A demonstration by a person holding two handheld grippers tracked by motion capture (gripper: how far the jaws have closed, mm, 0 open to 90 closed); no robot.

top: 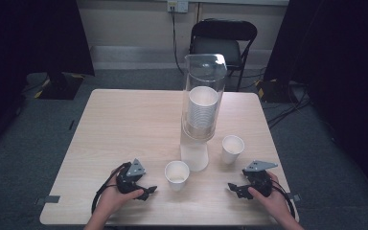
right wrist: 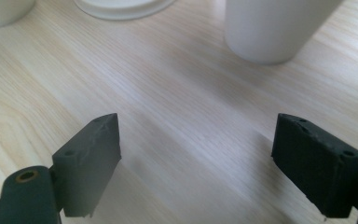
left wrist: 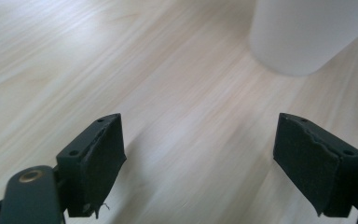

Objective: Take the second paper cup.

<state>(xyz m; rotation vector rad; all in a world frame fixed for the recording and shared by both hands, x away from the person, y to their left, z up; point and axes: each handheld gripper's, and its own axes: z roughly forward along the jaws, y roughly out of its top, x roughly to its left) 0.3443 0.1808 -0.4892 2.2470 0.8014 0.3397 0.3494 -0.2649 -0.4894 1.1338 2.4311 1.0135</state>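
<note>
A tall clear plastic dispenser (top: pixel 204 98) stands upright toward the far middle of the light wood-grain desk (top: pixel 124 124), holding a nested stack of white paper cups (top: pixel 202 108); its open top rim catches the light and its white base (top: pixel 194 155) rests on the desk. Two loose white paper cups stand upright in front of it: the near cup (top: pixel 177 175) sits just left of the base, and the far cup (top: pixel 232 149) sits to the right of the base, apart from it. Whether either loose cup holds anything beyond its pale inside cannot be told. The person's left hand (top: pixel 109 199) comes in from the bottom edge and holds the left tongs (top: pixel 146 191) low over the desk, pointing right toward the near cup; the right hand (top: pixel 270 196) holds the right tongs (top: pixel 234 188) low, pointing left, near the front right of the desk. Each carries a grey three-cornered plate on top. In the left gripper view the two black, matte, blocky jaws stand wide apart with nothing between them, and a blurred white cup wall (left wrist: pixel 307 32) lies ahead. In the right gripper view the jaws also gape wide and empty over the streaked wood grain, with a white cup (right wrist: pixel 275 28) ahead to the right. Behind the desk stands a black folding chair (top: pixel 223 43) on grey carpet.
</note>
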